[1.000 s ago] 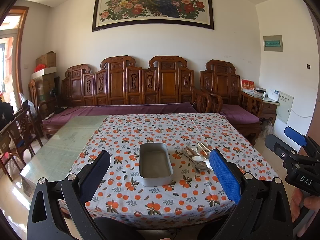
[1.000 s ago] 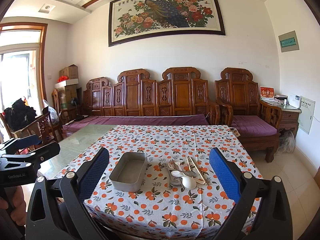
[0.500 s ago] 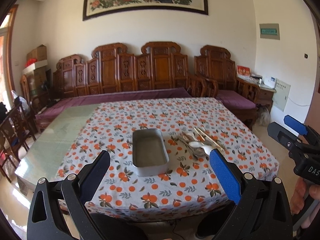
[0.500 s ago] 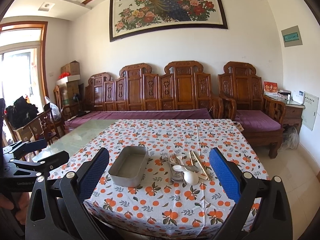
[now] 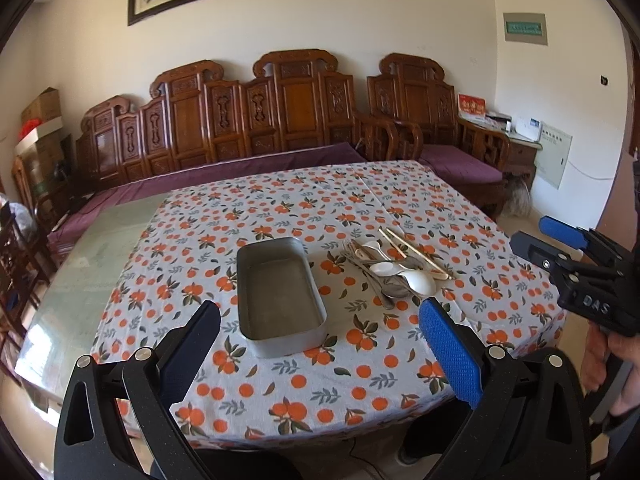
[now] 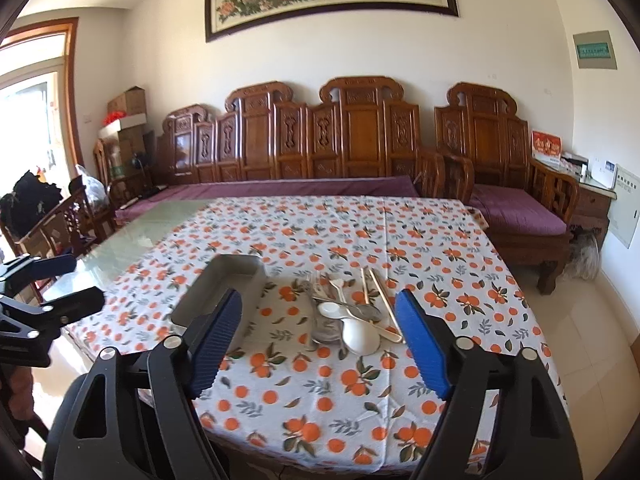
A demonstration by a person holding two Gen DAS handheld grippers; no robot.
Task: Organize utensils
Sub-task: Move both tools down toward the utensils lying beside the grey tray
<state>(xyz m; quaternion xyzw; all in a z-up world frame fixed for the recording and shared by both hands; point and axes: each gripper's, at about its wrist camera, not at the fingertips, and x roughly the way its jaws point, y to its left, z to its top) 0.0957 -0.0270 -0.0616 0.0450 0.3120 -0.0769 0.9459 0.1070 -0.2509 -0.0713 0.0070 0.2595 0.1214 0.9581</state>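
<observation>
I hold both grippers out over the near edge of the desk (image 5: 120, 240), each tilted down toward the cloth. My left gripper (image 5: 320, 344) has its jaws wide with nothing between them; it aims at the tin (image 5: 280, 288). My right gripper (image 6: 320, 336) has jaws still apart but closing, nothing pressed by the pads; past them lies the utensil pile (image 6: 352, 312). In the left view my right hand (image 5: 600, 360) grips its handle at the right edge, and the gripper body there reads "DAS".

The tin sits near the middle of the cloth, open side up, its long axis running away from me, slightly angled. The pile lies just right of the tin, apart from it. A white spoon (image 5: 420, 280) points its bowl toward me; forks and metal spoons lie under it, handles running away. The chopsticks (image 5: 416, 254) lie at the pile's right, slanting from far left to near right.
</observation>
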